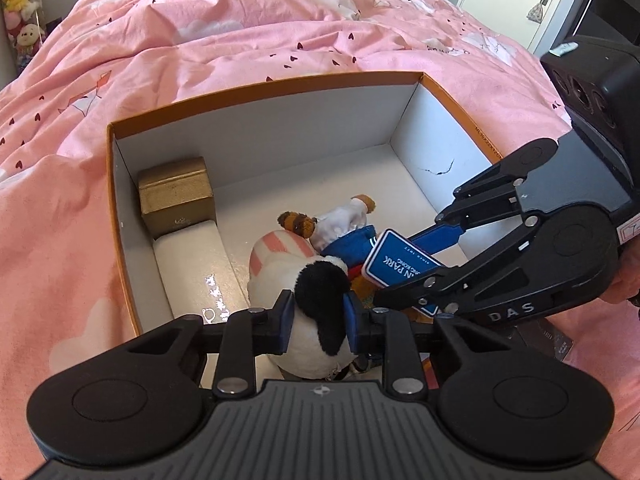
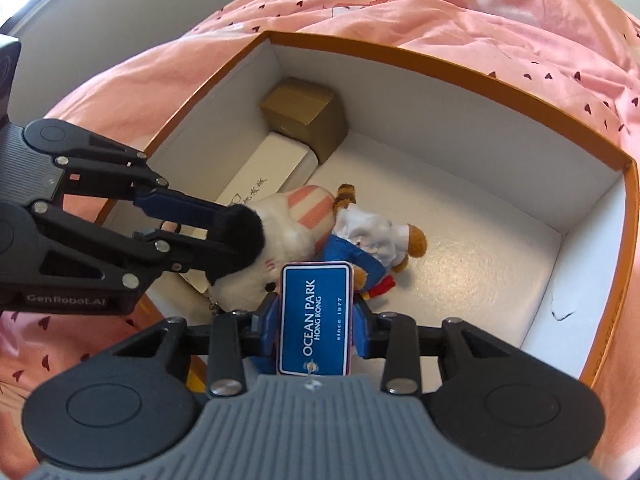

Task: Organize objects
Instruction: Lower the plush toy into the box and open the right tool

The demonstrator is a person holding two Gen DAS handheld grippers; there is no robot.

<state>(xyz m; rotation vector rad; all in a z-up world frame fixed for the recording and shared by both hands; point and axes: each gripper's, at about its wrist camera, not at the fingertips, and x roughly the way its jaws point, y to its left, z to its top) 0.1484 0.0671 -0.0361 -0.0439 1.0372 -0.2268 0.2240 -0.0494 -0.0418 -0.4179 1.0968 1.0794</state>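
Left gripper (image 1: 318,322) fingers clamped on soft, squashy white plush's (image 1: 280,280) black ear, right gripper (image 2: 316,320) fingers pinching stiff, slick blue card (image 2: 315,318) edgewise, both over the orange box (image 1: 256,88).

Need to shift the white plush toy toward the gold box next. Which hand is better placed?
Left. Its fingers already pinch the white plush toy by its black ear, while the right gripper is shut on the blue card.
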